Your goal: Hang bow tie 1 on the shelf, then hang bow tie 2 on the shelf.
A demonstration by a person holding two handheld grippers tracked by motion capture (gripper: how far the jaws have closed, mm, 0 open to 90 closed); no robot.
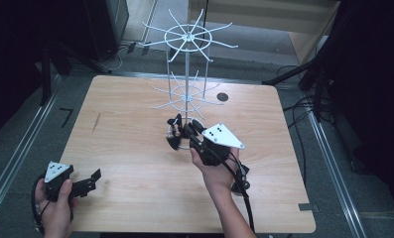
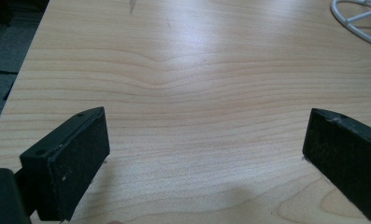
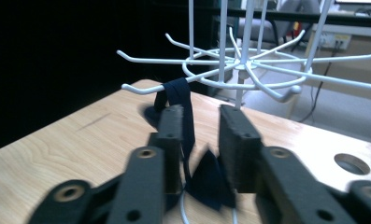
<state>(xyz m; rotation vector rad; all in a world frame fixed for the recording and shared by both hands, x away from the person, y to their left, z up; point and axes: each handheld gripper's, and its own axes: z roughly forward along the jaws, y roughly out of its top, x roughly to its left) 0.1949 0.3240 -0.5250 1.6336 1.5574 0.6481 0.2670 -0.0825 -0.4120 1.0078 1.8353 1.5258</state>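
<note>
1. Two hand-held black two-jaw grippers are at the light wooden table [image 1: 135, 163].
2. Right gripper [image 1: 187, 133]: positioned at the base of the white wire two-tier hook stand [image 1: 187, 64], near the table centre.
3. Right jaws: slightly apart in the right gripper view, with a dark blue fabric strap [image 3: 181, 109] lying between them; contact with the pads cannot be confirmed.
4. Strap position: looped over one white arm of the stand's lower tier, hanging down to the table beside the stand's pole.
5. Left gripper [image 1: 88, 182]: held low over the near left table corner, well apart from the stand.
6. Left jaws: wide apart, bare wood between them.
</note>
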